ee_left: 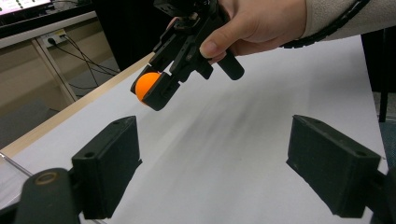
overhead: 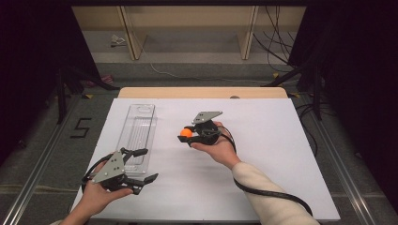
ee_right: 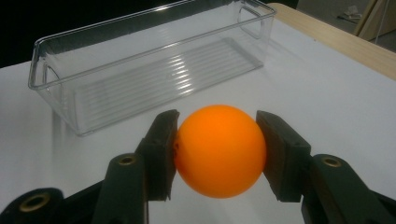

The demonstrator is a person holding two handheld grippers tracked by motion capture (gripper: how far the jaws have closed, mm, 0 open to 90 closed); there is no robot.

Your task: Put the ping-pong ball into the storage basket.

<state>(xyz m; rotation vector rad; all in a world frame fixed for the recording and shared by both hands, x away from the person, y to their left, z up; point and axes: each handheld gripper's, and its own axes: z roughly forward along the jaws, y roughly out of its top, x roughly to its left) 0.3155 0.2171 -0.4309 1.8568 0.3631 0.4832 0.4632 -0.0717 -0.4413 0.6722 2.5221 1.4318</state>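
Your right hand-held gripper [overhead: 187, 135] holds the ball [overhead: 187, 132] above the desk [overhead: 263, 154], right of the tray [overhead: 138, 129]; your left hand-held gripper [overhead: 143, 165] sits at the tray's near end.

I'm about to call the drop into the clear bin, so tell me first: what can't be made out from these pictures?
- Orange ball, high view: partly covered by the right hand-held gripper; its height above the table cannot be told.
- Clear bin, high view: near end hidden behind the left hand-held gripper.
- Clear bin, left gripper view: cut off at the left edge.
- Far rim of the bin, right gripper view: blends into the dark background.
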